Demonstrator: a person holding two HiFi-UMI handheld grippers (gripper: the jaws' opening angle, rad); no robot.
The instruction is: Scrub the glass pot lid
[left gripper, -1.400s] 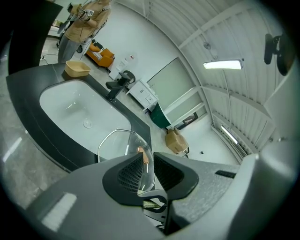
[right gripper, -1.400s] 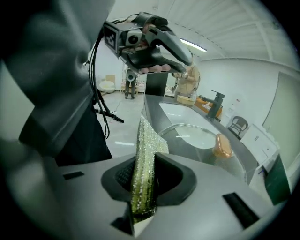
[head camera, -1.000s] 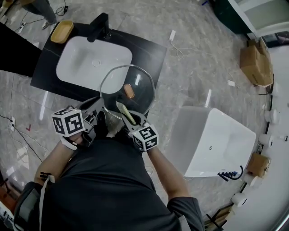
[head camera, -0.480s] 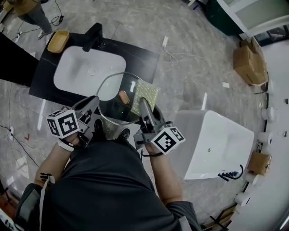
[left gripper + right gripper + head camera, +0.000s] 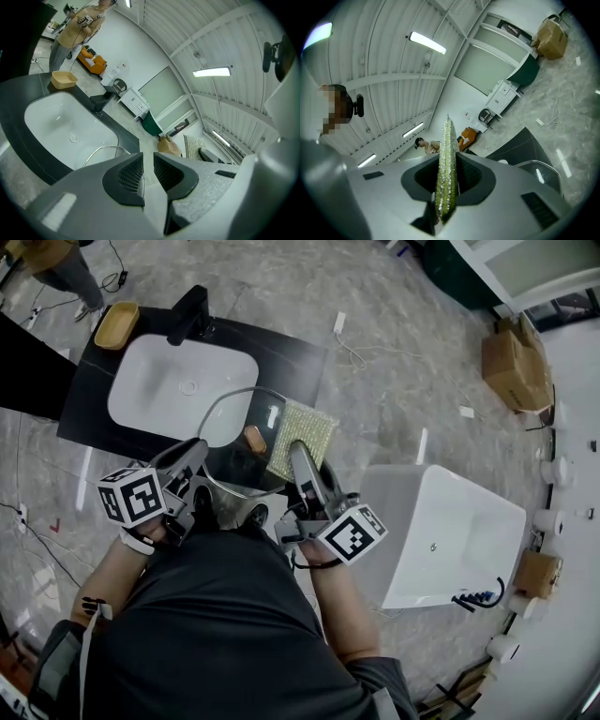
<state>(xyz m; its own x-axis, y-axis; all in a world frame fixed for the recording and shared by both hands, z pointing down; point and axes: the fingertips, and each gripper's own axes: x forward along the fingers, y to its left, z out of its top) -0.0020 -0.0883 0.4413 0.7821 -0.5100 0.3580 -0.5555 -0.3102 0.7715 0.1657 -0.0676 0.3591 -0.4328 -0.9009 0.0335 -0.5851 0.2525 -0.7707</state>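
Note:
The round glass pot lid (image 5: 236, 432), with a brown knob (image 5: 254, 438), hangs tilted over the near edge of the black counter. My left gripper (image 5: 195, 454) is shut on the lid's near-left rim; in the left gripper view the thin rim (image 5: 105, 150) runs in between the nearly closed jaws of this left gripper (image 5: 147, 164). My right gripper (image 5: 298, 454) is shut on a yellow-green scrub pad (image 5: 303, 432), which stands at the lid's right edge. The right gripper view shows the pad (image 5: 446, 164) edge-on between the jaws.
A white basin (image 5: 178, 388) sits in the black counter (image 5: 300, 352) with a black tap (image 5: 187, 313) and a yellow tray (image 5: 116, 324). A white tub (image 5: 441, 531) stands at my right. Cardboard boxes (image 5: 514, 362) lie on the marble floor. A person stands in the background.
The right gripper has swung the pad from the lid's near middle out to its right edge, and the pad's broad face now shows. The left gripper has kept its hold on the rim.

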